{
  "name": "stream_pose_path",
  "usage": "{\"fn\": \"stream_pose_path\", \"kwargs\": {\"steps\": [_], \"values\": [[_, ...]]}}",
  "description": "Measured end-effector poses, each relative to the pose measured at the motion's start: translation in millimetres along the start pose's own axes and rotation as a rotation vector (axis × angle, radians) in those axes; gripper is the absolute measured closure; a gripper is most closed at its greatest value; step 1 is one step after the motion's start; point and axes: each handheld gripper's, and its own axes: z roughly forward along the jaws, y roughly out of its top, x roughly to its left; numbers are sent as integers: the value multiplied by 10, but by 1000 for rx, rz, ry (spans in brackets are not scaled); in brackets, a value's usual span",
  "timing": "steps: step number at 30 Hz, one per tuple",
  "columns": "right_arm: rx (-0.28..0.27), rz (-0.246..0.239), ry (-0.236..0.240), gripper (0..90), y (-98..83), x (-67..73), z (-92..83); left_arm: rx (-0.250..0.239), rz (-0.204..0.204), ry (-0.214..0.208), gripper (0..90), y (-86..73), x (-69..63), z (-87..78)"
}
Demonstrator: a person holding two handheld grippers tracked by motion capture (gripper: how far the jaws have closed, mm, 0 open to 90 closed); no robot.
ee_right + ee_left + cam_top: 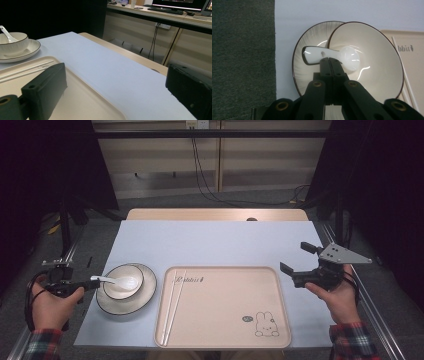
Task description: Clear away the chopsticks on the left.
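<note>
A white ceramic spoon (122,281) lies with its scoop in a cream bowl (120,270), which stands on a dark-rimmed plate (145,295) at the table's left. My left gripper (92,283) is shut on the spoon's handle, coming in level from the left. In the left gripper view the black jaws (330,61) pinch the spoon (314,53) over the bowl (377,65) and plate (312,37). My right gripper (295,256) hovers open beside the right edge of the beige tray (222,320), nothing between its fingers (47,85).
A pair of white chopsticks (172,305) lies along the tray's left side. The tray carries a rabbit drawing (265,325) at its near right. A pale blue mat (215,242) covers the table. Cables and a cabinet stand beyond the far edge.
</note>
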Motion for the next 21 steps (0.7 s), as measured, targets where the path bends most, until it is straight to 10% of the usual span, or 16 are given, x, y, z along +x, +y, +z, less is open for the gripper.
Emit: {"fn": "stream_pose_path", "kwargs": {"steps": [11, 21], "values": [[-5, 5, -4, 31, -2, -15, -14, -37, 5, 20, 900, 69, -60, 73], [-4, -6, -1, 30, 7, -5, -9, -82, -78, 24, 662, -18, -9, -34]]}}
